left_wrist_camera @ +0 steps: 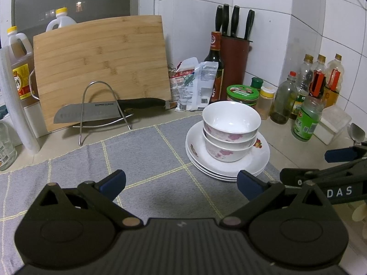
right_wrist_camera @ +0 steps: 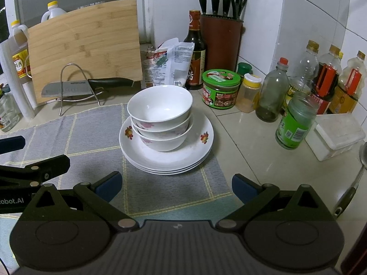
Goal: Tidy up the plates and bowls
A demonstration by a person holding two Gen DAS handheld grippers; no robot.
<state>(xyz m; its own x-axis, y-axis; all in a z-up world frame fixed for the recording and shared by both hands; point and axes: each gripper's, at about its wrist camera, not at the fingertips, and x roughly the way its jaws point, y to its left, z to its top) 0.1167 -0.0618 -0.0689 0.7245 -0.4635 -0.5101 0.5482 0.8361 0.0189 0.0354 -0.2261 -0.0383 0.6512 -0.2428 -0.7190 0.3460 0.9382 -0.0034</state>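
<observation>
White china makes up the whole pile: three bowls [right_wrist_camera: 160, 116] are nested inside one another and set on a stack of plates [right_wrist_camera: 166, 153], which rests on the grey checked cloth [left_wrist_camera: 137, 155] spread over the table [right_wrist_camera: 240, 142]. The pile sits near the cloth's far right corner, close to the jars and bottles. As far as can be judged, the sorting looks complete or nearly so, since no loose plate or bowl is seen anywhere else in either view; whether the pile is meant to be carried elsewhere cannot be told.

The left gripper [left_wrist_camera: 181, 183] is held above the cloth, just left of the pile, its fingers spread wide with nothing between them. The right gripper [right_wrist_camera: 176, 186] is held in front of the pile, its fingers likewise parted and empty. Neither gripper touches the china.

Some writing can be read. "SUPOR" is printed on the blade of the knife [left_wrist_camera: 91, 112] laid across a wire stand before the wooden cutting board [left_wrist_camera: 101, 64]. "DAS" is seen on the side of the right gripper in the left view, and "obot.AI" on the left gripper in the right view. Chinese characters are printed on the oil jug [left_wrist_camera: 19, 68], the dark sauce bottle [right_wrist_camera: 195, 52], the green-lidded jar [right_wrist_camera: 220, 89] and the packets, but most are too small to make out.
</observation>
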